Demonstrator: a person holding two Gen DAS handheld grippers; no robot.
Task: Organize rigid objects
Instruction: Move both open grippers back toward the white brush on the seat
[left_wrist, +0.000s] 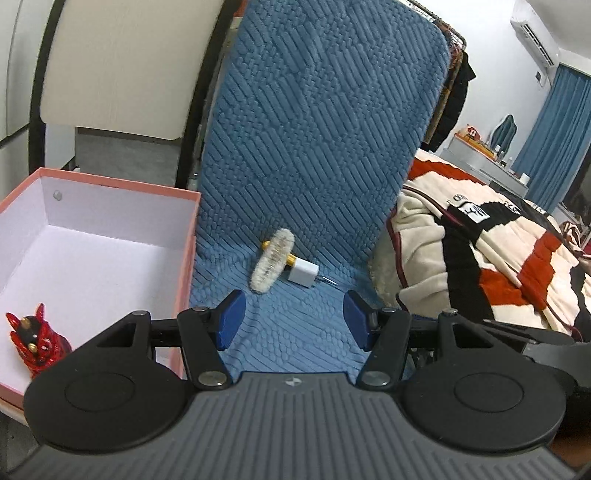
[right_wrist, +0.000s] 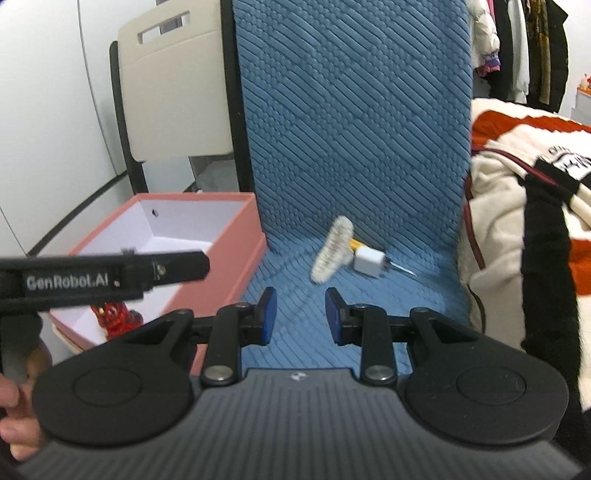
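One pink box (left_wrist: 184, 236), one red figurine (left_wrist: 35, 338), one brush (left_wrist: 271, 260), one white charger (left_wrist: 303, 275), perhaps.

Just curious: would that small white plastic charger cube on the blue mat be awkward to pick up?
Probably not: the small white plastic charger cube looks rigid and light, its flat sides suiting pads. Smooth plastic might slip. It touches the fluffy round brush, which may shift.

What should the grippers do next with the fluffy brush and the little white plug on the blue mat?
Probably ease the right hand-held gripper forward to the white charger plug and close on it. Both hand-held grippers are empty, with the left hand-held gripper beside the pink box. The plug and the fluffy brush lie touching on the blue mat, while the box already holds a red figurine.
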